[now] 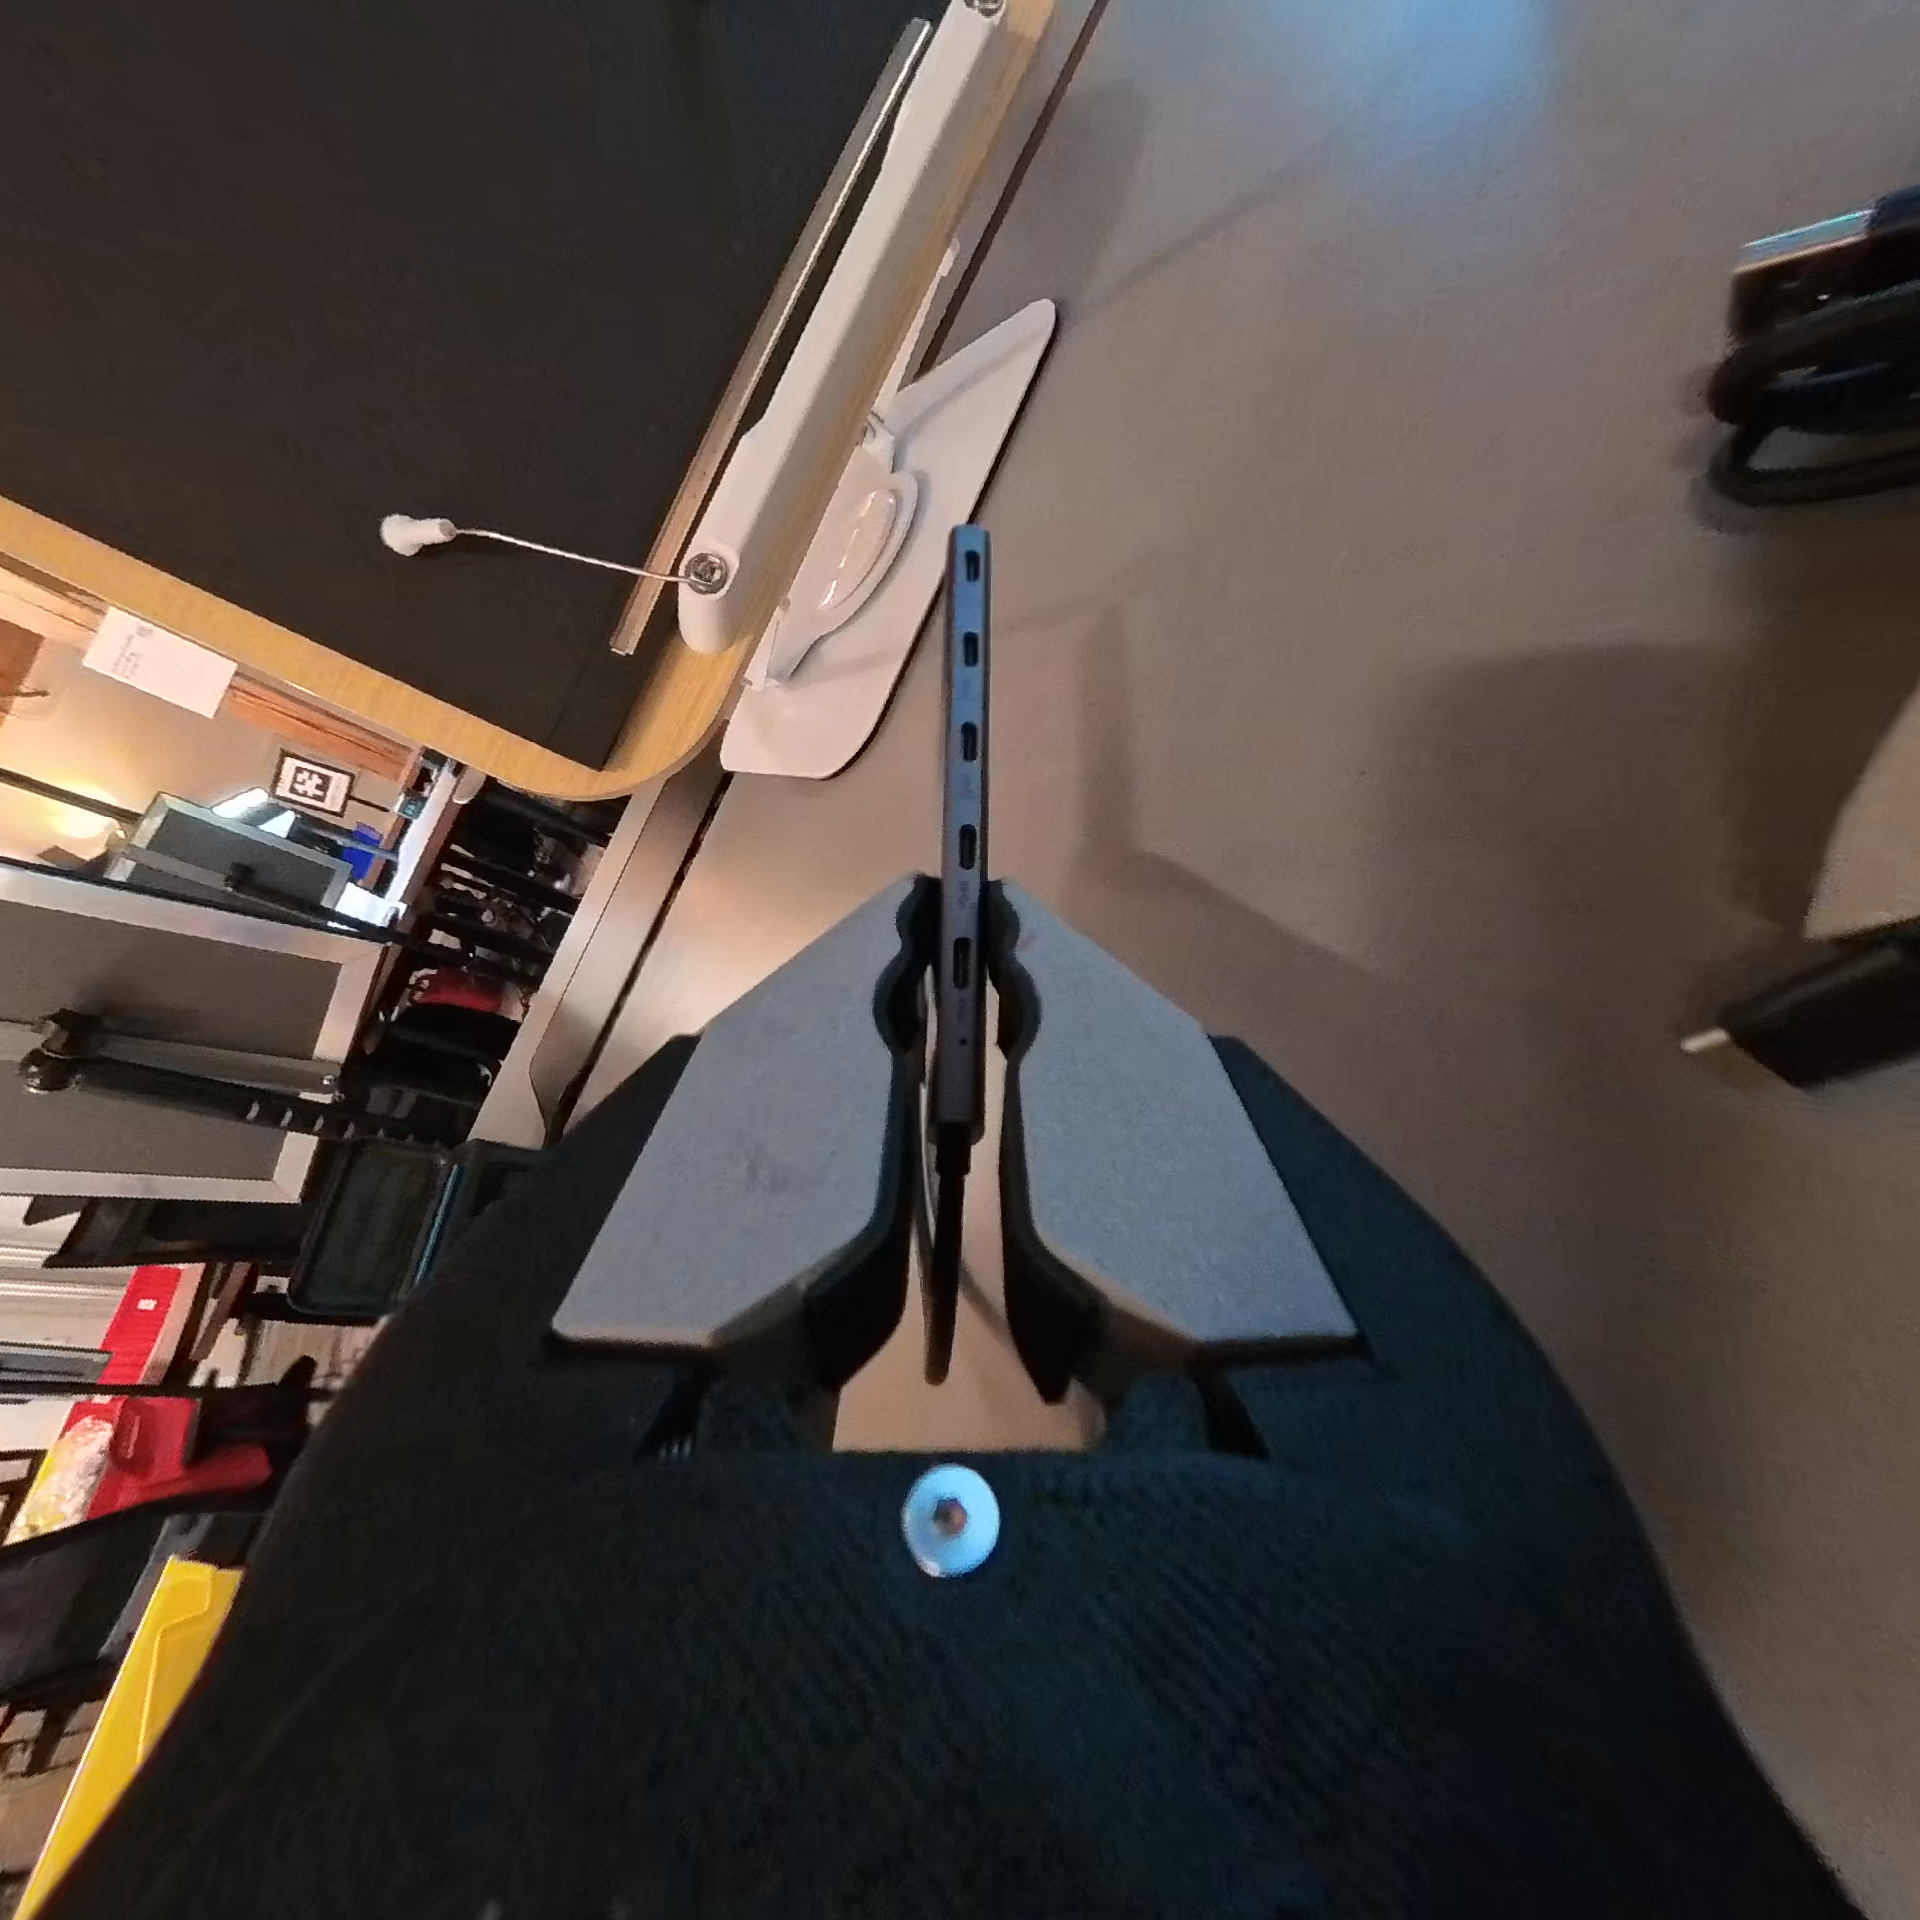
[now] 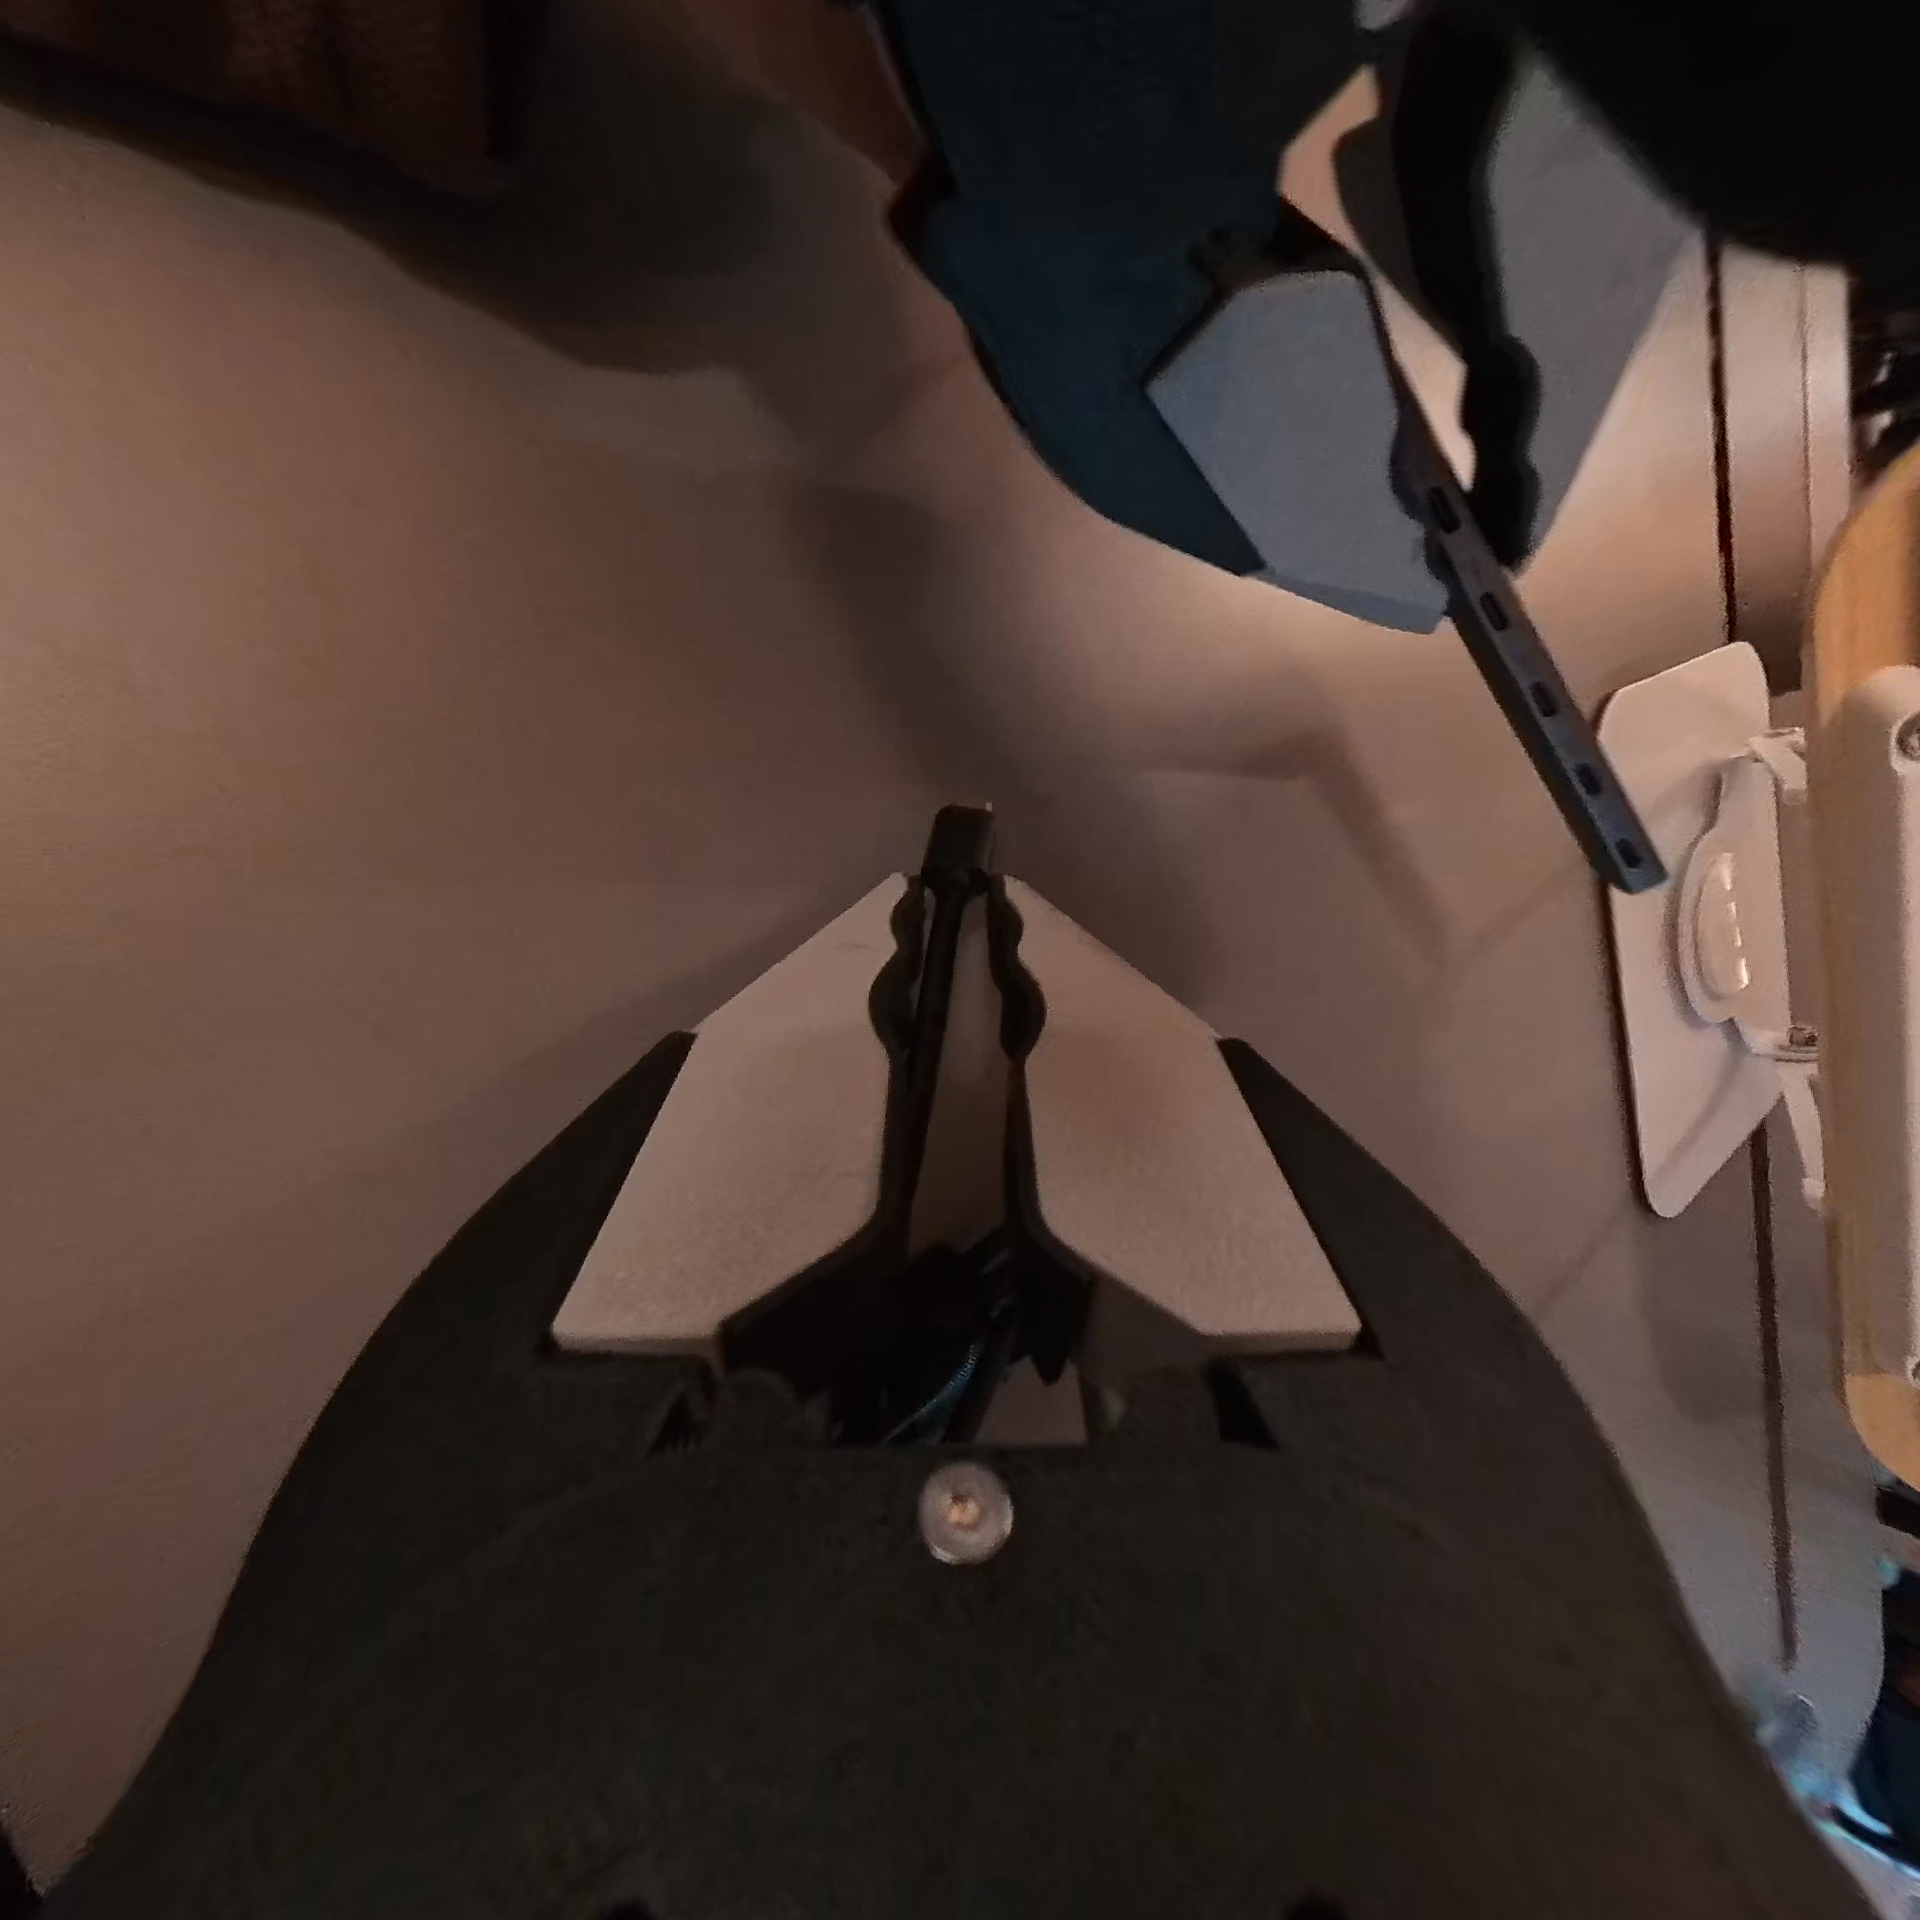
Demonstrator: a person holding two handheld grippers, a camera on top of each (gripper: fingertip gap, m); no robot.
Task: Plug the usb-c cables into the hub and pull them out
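Note:
My left gripper (image 1: pixel 961 896) is shut on a slim grey hub (image 1: pixel 966 717), held edge-on above the beige table with its row of ports facing me and its own black cable trailing back between the fingers. My right gripper (image 2: pixel 958 888) is shut on a black usb-c cable (image 2: pixel 961 840), whose plug sticks out just past the fingertips. In the right wrist view the hub (image 2: pixel 1548 707) and the left gripper (image 2: pixel 1455 520) show at the upper right, well apart from the plug. In the left wrist view the plug in the right gripper (image 1: pixel 1808 1029) shows at the right edge, blurred.
A white monitor stand base (image 1: pixel 894 561) sits on the table (image 1: pixel 1351 520) just beyond the hub, with a dark screen (image 1: pixel 364 312) over it. The base also shows in the right wrist view (image 2: pixel 1683 914). A coiled black cable (image 1: pixel 1829 374) lies at the far right. The grippers' ends are close to 12 cm from one another.

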